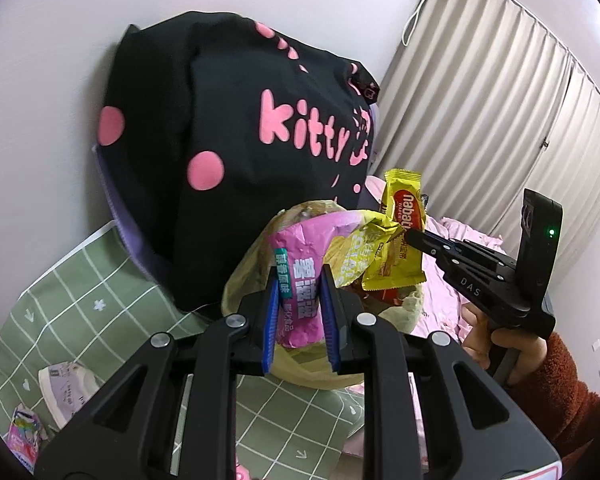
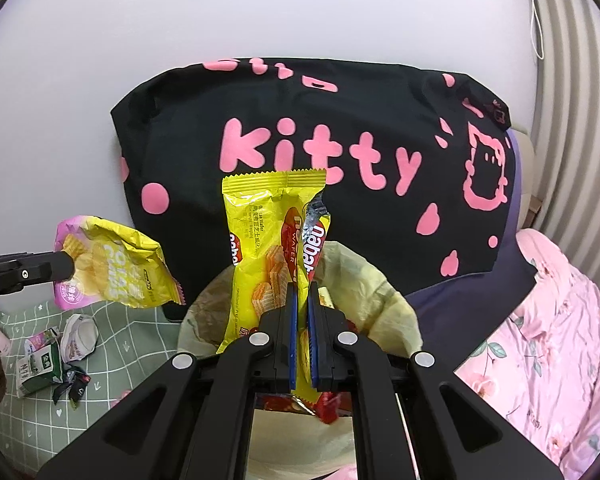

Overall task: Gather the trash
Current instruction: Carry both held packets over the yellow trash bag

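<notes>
Wafer wrapper [image 2: 274, 248], yellow, sits clamped in my right hand-held gripper [image 2: 302, 316] directly over the lined bin [image 2: 400, 316]. Left hand-held gripper [image 1: 299, 316] pinches the pink-yellow chip bag [image 1: 300, 280] beside the bin rim. I'd lower the right one first, release inside the liner (foil may cling), then bring the left across.

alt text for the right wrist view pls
The right gripper pinches a yellow wafer wrapper above an open trash bag. At left, the left gripper holds a pink-and-yellow chip bag. A black pillow leans on the wall behind.
</notes>
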Motion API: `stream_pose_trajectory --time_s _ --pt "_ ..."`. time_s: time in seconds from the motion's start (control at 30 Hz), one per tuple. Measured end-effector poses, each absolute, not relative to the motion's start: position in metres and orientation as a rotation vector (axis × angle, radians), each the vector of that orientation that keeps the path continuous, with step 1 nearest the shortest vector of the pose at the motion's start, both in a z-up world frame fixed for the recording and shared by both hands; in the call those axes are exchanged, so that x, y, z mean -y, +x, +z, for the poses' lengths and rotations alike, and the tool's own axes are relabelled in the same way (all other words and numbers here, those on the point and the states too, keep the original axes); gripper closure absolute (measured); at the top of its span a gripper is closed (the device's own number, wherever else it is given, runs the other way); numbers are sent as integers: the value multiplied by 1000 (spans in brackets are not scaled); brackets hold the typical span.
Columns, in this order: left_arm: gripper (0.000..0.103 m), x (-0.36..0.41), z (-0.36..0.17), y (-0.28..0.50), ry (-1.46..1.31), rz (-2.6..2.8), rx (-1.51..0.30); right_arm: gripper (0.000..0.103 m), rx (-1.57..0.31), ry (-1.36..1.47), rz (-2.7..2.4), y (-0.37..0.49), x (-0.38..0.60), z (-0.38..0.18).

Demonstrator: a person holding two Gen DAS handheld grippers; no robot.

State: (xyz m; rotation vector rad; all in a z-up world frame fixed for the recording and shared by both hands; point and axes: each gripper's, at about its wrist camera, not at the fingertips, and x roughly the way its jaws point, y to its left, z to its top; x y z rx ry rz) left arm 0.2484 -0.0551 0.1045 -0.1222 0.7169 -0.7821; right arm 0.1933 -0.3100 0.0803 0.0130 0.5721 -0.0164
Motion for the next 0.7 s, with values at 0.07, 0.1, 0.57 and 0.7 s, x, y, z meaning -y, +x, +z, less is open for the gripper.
stream_pose_trajectory --time_s 0.07,0.1,0.57,0.7 --pt "85 59 105 249 -132 -795 -719 97 -569 12 -23 192 315 81" --pt "85 61 105 251 -141 -803 -725 97 -570 12 -27 192 318 80" --pt "84 149 56 287 -47 -840 -901 97 -665 -6 -62 196 356 52" --pt "84 175 29 289 93 -809 -965 97 -712 -7 -37 211 360 35"
